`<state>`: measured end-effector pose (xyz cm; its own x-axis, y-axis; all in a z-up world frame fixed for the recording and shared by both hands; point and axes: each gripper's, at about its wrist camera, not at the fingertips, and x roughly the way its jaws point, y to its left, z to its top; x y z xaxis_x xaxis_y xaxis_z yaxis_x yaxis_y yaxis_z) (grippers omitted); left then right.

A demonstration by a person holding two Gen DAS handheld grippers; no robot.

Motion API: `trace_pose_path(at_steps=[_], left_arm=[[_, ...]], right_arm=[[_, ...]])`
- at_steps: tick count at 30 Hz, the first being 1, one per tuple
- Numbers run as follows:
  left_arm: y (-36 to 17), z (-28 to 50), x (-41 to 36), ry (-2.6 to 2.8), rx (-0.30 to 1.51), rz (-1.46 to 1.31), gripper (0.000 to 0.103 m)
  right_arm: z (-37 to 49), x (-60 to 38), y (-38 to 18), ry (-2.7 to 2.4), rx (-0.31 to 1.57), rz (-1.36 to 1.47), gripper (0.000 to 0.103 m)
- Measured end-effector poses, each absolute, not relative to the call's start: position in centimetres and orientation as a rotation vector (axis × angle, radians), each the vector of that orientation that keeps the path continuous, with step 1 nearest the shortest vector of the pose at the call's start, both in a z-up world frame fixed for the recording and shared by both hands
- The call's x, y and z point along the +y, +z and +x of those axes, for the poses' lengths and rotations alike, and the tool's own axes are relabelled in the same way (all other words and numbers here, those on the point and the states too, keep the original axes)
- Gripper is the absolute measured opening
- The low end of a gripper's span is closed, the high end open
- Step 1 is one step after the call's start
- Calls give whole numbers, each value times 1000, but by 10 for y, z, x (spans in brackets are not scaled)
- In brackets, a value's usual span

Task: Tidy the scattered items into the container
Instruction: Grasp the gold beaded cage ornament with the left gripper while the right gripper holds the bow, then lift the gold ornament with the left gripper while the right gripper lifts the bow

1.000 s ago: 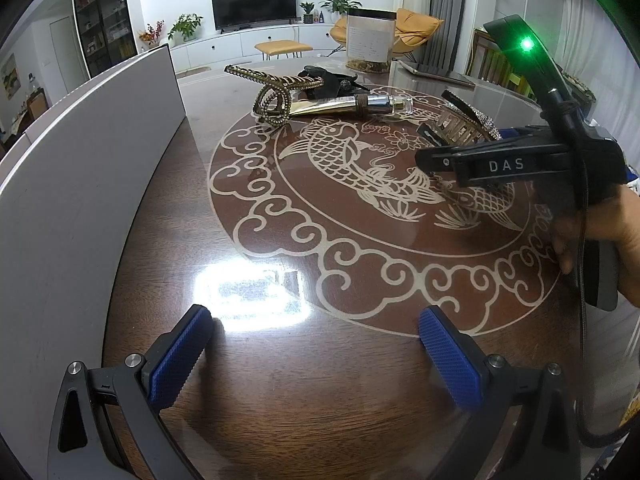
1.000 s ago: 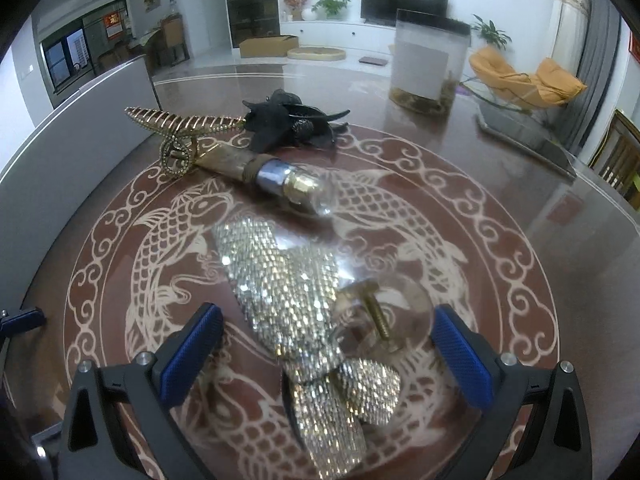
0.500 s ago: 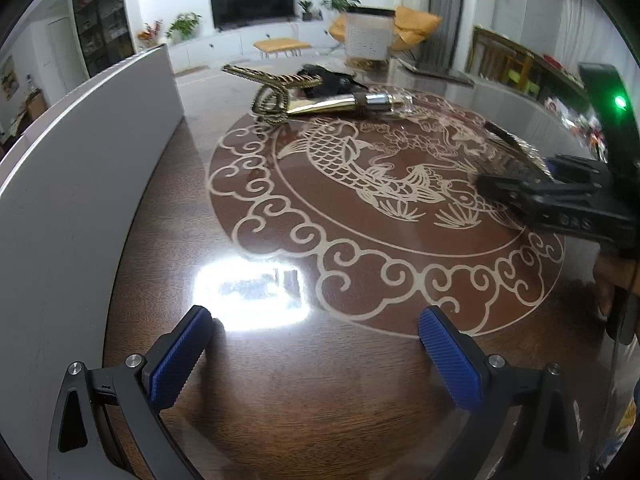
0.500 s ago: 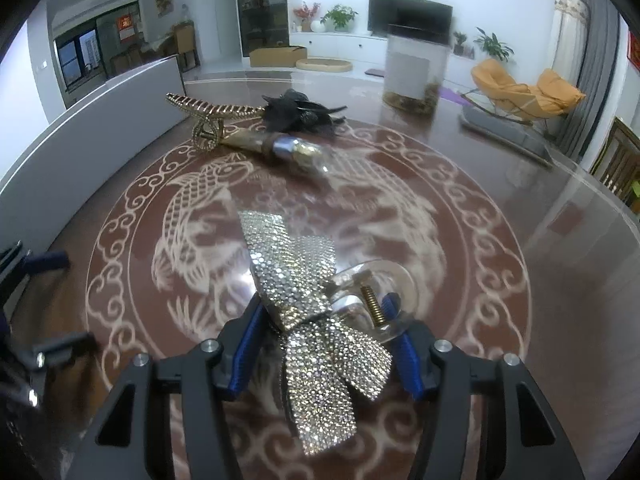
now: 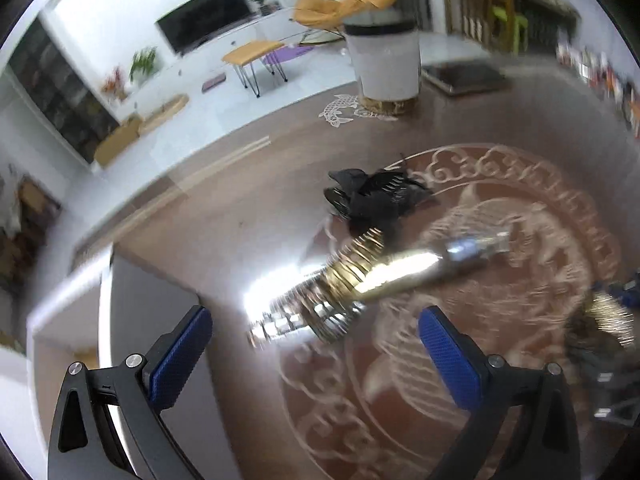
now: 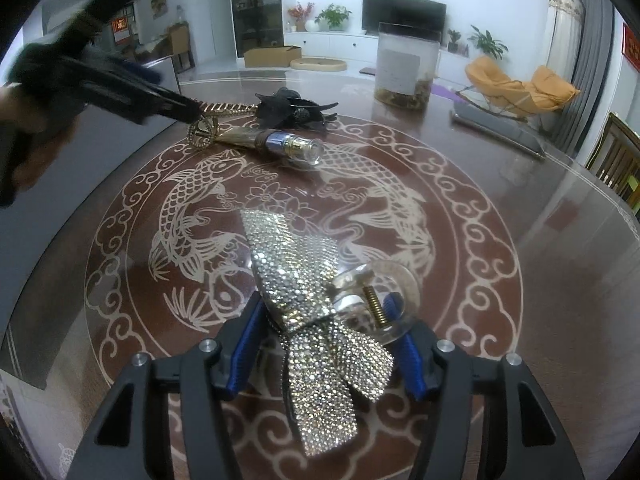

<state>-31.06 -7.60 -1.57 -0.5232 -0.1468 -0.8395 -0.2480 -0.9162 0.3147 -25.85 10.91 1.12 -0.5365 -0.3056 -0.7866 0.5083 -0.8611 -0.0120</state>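
Observation:
My right gripper [image 6: 326, 344] is shut on a rhinestone bow hair clip [image 6: 304, 304] with a clear round clasp, held just above the table. My left gripper [image 5: 316, 344] is open and empty, hovering over a gold claw clip [image 5: 344, 276] that lies against a gold perfume bottle [image 5: 424, 266]. A black hair clip [image 5: 372, 196] lies just beyond them. The same items show in the right wrist view: the gold clip [image 6: 216, 120], the bottle [image 6: 276, 142] and the black clip [image 6: 292, 110], with the left gripper's arm above them. The white container's wall [image 5: 140, 304] stands to the left.
A tall clear jar [image 6: 406, 68] stands at the table's far side. A flat dark tablet [image 6: 496, 130] lies at the far right. The brown table carries a round fish pattern [image 6: 304, 208] under glass.
My right gripper has lifted the rhinestone bow clip slightly. My left gripper has swung forward and right, from the table's near edge to above the gold clip and bottle.

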Motion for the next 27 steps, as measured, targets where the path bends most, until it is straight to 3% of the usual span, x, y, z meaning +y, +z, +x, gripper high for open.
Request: trace_pose_path(at_steps=[3,7,9,10,11,20,27], left_arm=[[-25,-325,-72,2617,744,-1484,103],[-35,-342,-82,2585,647,-1505,103],[-40,-345,-87,2525,527,-1524,79],[-43,-346,-90,2501,483,-1552,48],[-45,-347,-93,2503,448,-1570,28],[-35,-271,-106,2636,65,-1570,27],[-40,-141,-62,2628,116,-1532,27]], right_arm=[[-258,109,11,-2382,330,1154,60],[-259,110,11,-2378,326,1154,61],[-258,110,11,-2378,327,1154,61],[-259,111,11,-2378,327,1154,61],[-258,110,11,-2378,327,1154,61],[-258,111,11,-2378,327,1153,61],[-248,110,18,-2364,328,1075,61]])
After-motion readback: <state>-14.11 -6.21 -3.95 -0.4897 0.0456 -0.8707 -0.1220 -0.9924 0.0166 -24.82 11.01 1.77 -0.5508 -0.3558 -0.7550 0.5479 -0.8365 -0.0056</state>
